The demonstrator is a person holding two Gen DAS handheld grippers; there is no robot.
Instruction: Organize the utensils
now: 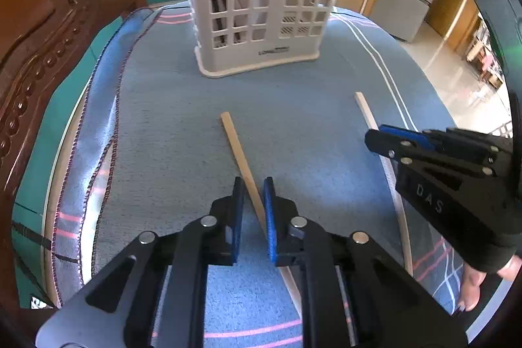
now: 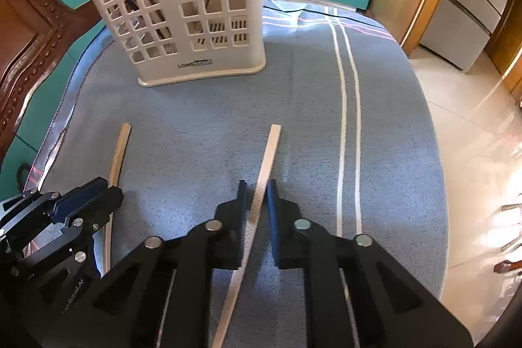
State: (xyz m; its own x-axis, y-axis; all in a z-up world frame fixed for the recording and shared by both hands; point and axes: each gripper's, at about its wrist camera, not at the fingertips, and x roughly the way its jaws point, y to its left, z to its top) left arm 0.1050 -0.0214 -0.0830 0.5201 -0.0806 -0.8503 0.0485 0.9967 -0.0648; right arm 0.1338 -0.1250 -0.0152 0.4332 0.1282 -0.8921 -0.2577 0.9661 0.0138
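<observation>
Each gripper point(image 1: 253, 185) point(image 2: 256, 186) has its jaws nearly shut on its own chopstick point(image 1: 243, 163) point(image 2: 266, 165) on the cloth point(image 1: 293, 106), both sticks' long axes pointing away toward the far caddy point(image 1: 261, 5).

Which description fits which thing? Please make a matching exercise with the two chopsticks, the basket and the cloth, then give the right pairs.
Things:
1. left chopstick
2. right chopstick
3. white basket
4. blue cloth

Descriptions:
A. covers the table
B. between the left gripper fingers
C. stands upright at the far side
D. between the right gripper fingers

Pairs: 1-B, 2-D, 3-C, 4-A
</observation>
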